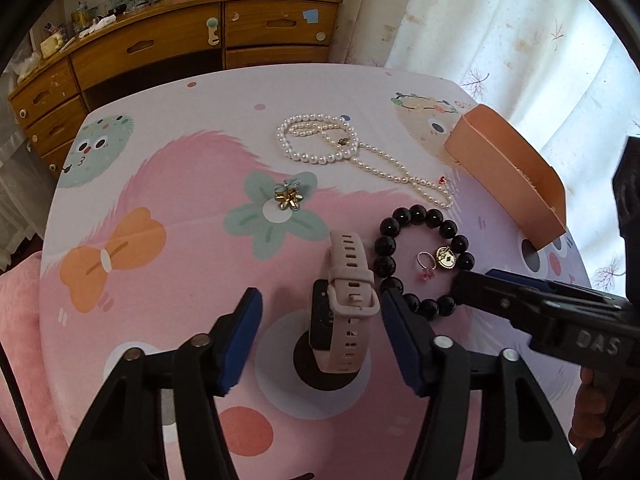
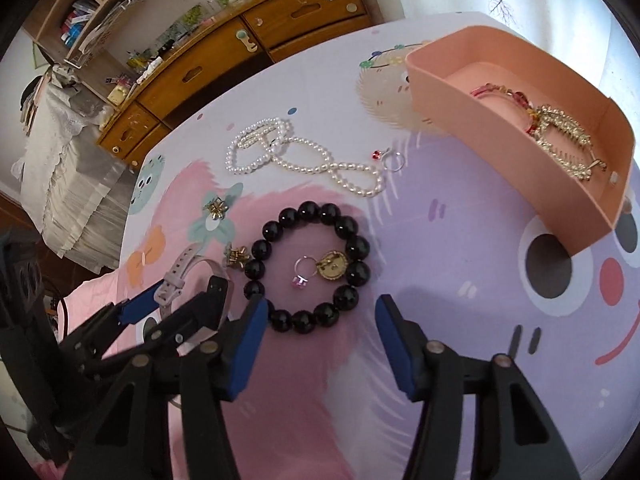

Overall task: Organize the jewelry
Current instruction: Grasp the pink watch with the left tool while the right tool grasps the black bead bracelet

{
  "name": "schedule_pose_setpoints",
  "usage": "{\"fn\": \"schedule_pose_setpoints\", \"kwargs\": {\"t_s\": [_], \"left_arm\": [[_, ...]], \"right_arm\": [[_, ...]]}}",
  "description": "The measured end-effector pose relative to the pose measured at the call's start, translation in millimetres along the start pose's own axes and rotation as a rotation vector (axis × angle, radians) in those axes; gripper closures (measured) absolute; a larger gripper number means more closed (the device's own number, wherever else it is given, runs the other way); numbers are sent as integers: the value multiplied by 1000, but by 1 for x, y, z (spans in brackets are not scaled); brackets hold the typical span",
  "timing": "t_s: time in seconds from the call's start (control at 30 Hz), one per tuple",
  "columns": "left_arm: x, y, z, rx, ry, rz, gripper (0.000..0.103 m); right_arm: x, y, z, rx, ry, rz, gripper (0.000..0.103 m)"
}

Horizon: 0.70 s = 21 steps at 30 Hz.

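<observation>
the left gripper (image 1: 322,340) has its fingers apart, one on each side of the watch (image 1: 346,312). the watch lies on the tablecloth (image 1: 192,184) between the blue pads, strap buckled into a loop, dark face toward the left finger. neither pad appears to touch it, though the right pad sits very near the strap.

the right gripper (image 2: 320,340) also has its fingers apart and holds nothing. the black bead bracelet (image 2: 310,268) lies just ahead of its fingertips, nearer the left finger. inside the bracelet ring lie a small ring with a pink stone (image 2: 302,274) and a gold round charm (image 2: 332,268). in the left wrist view the right gripper's tip lies against the near right part of the bracelet; whether it touches the beads cannot be told.

beyond both sets of fingers lie the pearl necklace (image 1: 320,140) and a small gold flower piece (image 1: 288,198). the box (image 2: 516,148) stands ahead and to the right of the right fingers, open at the top, already holding a gold chain piece (image 2: 564,140) and a red beaded item.

step in hand, by judgement: pickup of the watch by the left gripper, pre-grasp stage.

the next move calls for:
- closing the fingers across the strap loop, which will likely flex under pressure.
- lifting clear of the bracelet beside it.
- carrying the watch across to the box, past the right gripper.
</observation>
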State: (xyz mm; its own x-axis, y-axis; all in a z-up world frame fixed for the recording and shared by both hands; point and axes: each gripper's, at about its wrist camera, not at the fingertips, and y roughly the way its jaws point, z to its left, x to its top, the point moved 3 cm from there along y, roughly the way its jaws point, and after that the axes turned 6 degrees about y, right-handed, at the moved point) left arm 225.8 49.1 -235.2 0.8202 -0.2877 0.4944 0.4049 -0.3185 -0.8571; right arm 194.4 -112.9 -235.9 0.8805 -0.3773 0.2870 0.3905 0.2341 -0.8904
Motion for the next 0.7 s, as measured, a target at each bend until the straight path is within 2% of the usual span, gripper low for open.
{"fn": "schedule_pose_setpoints", "kwargs": {"t_s": [0.07, 0.2, 0.27, 0.33, 0.47, 0.5, 0.7], "left_arm": [[-2, 1, 0, -17, 0, -4, 57], [-5, 2, 1, -32, 1, -19, 72], [-5, 0, 0, -34, 0, -37, 86], [-6, -3, 0, -33, -1, -52, 90], [-8, -9, -3, -27, 19, -79, 90], [-8, -11, -4, -27, 24, -83, 90], [-7, -18, -1, -27, -14, -97, 90]], "right_arm": [[2, 3, -1, -27, 24, 9, 60], [6, 9, -6, -65, 86, 44, 79], [7, 9, -7, -64, 104, 48, 79], [7, 9, -5, -76, 96, 55, 80], [9, 11, 0, -113, 62, 76, 81], [10, 11, -1, -117, 61, 79, 88], [12, 11, -5, -96, 88, 98, 89]]}}
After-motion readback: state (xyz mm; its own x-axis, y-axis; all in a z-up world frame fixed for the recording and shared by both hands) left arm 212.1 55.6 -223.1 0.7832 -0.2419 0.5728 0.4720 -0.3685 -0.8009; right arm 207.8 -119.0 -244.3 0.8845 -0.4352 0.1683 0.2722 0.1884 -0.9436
